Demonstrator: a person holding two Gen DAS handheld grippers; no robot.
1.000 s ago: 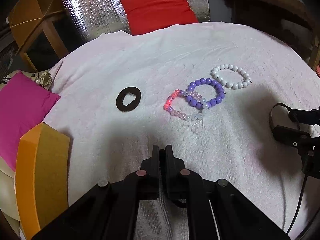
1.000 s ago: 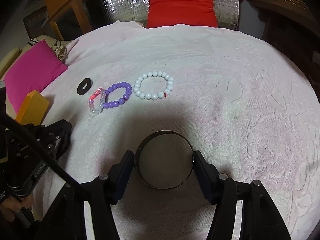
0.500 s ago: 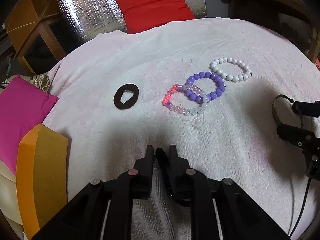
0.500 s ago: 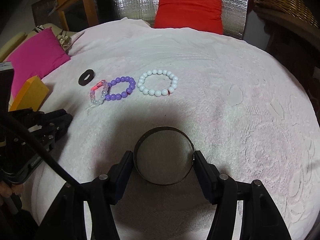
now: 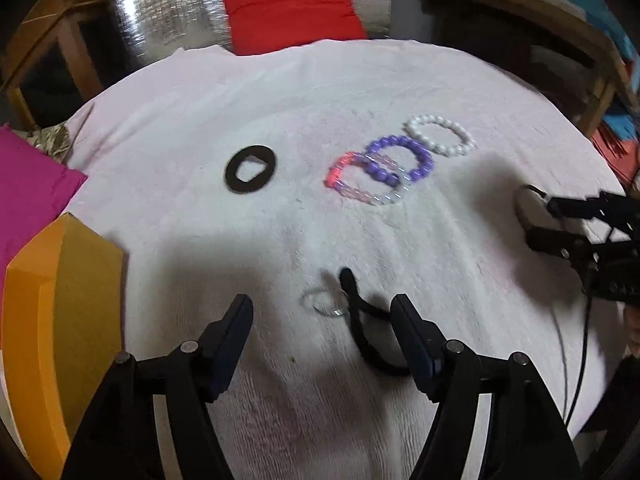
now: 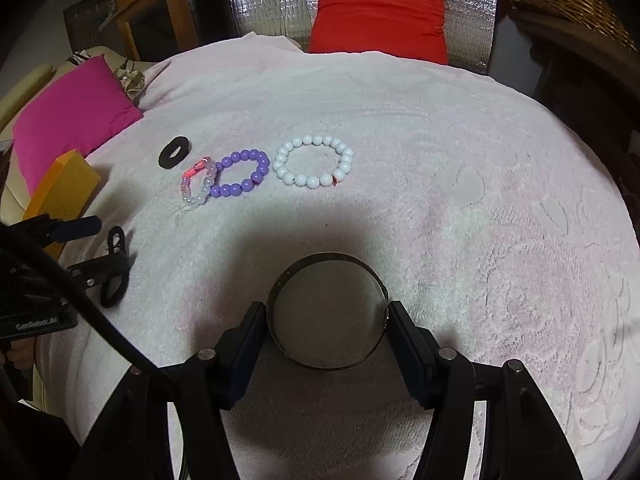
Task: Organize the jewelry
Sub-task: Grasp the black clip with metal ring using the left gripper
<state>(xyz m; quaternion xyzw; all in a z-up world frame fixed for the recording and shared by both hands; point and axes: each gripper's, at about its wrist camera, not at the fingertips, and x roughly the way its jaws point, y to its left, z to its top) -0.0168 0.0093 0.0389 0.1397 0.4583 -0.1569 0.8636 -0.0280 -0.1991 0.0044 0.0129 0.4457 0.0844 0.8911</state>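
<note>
My left gripper (image 5: 320, 316) hangs low over the white cloth with its jaws opening. A black cord loop (image 5: 360, 320) and a small clear ring (image 5: 326, 306) lie on the cloth between them, and neither pad touches them. Farther back lie a pink-and-clear bead bracelet (image 5: 340, 166), a purple one (image 5: 425, 162), a white one (image 5: 454, 151) and a flat black ring (image 5: 232, 174). My right gripper (image 6: 326, 314) is shut on a dark metal bangle (image 6: 320, 258), held just above the cloth. In the right wrist view the white bracelet (image 6: 316, 182) and purple bracelet (image 6: 236, 189) lie ahead, and the left gripper (image 6: 100, 248) is at the left.
The white towel cloth (image 6: 480, 160) covers a round surface that drops off on all sides. An orange block (image 5: 60, 300) and a magenta cushion (image 5: 28, 184) sit at the left edge. A red cushion (image 5: 288, 4) leans on silver foil at the back. Wicker and wood furniture stands behind.
My left jaws went from shut to wide apart, and the black cord loop and clear ring now lie on the cloth between them. The right gripper still holds the bangle.
</note>
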